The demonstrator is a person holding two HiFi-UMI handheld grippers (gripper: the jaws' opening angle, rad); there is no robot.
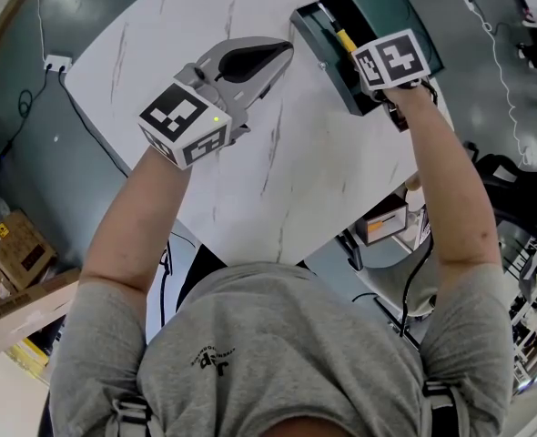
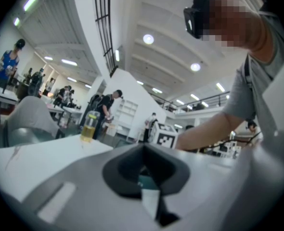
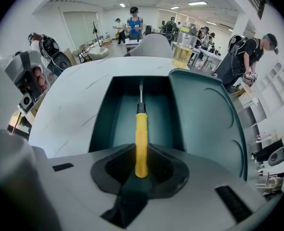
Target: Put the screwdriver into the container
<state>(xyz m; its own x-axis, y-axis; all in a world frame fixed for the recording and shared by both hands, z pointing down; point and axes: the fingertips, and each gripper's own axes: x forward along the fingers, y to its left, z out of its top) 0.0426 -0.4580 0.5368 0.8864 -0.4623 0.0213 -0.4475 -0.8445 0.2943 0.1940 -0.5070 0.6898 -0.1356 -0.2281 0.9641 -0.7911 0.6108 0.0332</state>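
Observation:
A screwdriver (image 3: pixel 141 137) with a yellow handle and a thin metal shaft points forward between the jaws of my right gripper (image 3: pixel 141 166), which is shut on the handle. Its tip hangs over the open well of the dark green container (image 3: pixel 99 124), whose lid (image 3: pixel 209 124) lies folded out to the right. In the head view the container (image 1: pixel 382 7) sits at the table's far right, and the yellow handle (image 1: pixel 344 39) shows just ahead of the right gripper (image 1: pixel 389 62). My left gripper (image 1: pixel 270 57) rests on the white table left of the container, jaws together and empty.
The white marbled table (image 1: pixel 296 180) ends close to my body and just right of the container. A glass of yellow liquid (image 3: pixel 183 52) stands beyond the container. Cardboard boxes (image 1: pixel 14 244) lie on the floor at left. People stand at tables in the background.

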